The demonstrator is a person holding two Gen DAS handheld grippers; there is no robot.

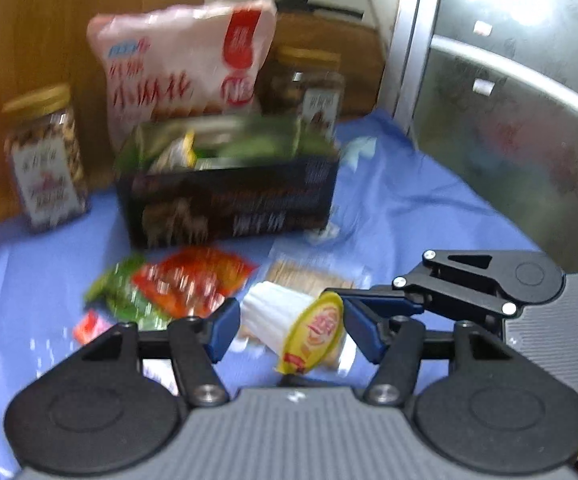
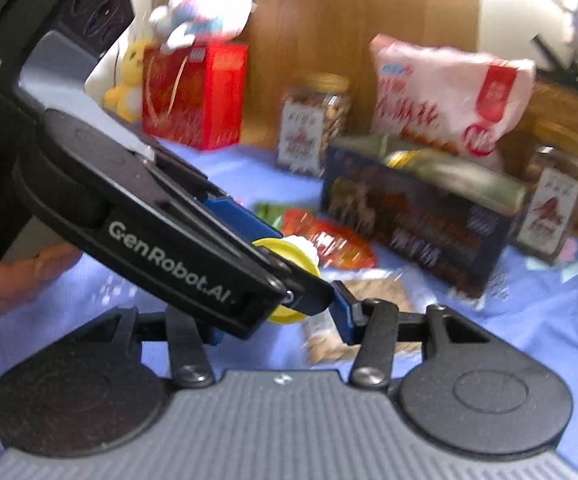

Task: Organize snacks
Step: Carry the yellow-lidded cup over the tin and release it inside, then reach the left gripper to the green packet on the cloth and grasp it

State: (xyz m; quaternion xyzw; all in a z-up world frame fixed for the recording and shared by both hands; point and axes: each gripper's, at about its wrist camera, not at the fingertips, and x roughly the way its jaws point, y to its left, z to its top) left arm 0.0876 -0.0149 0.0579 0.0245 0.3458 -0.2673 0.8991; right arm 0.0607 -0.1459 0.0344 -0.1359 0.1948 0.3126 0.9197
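A white ribbed jelly cup with a yellow foil lid (image 1: 289, 320) is held between both grippers, the left gripper (image 1: 289, 326) and right gripper (image 2: 277, 320); the dark cardboard box (image 1: 229, 204) is part-filled, red and green packets (image 1: 169, 284) left on the tabletop (image 1: 409, 208).

The left tongs (image 2: 289, 258) cross the view, a yellow-lidded cup (image 2: 289, 252) between their fingers

- Tablecloth (image 1: 409, 200): blue cloth, matt, wrinkled.
- Wall (image 1: 29, 40): smooth wood.
- Snack bag (image 1: 181, 64): glossy plastic.
- Jar (image 1: 45, 160): clear plastic.
- Box (image 1: 229, 204): dark printed cardboard.
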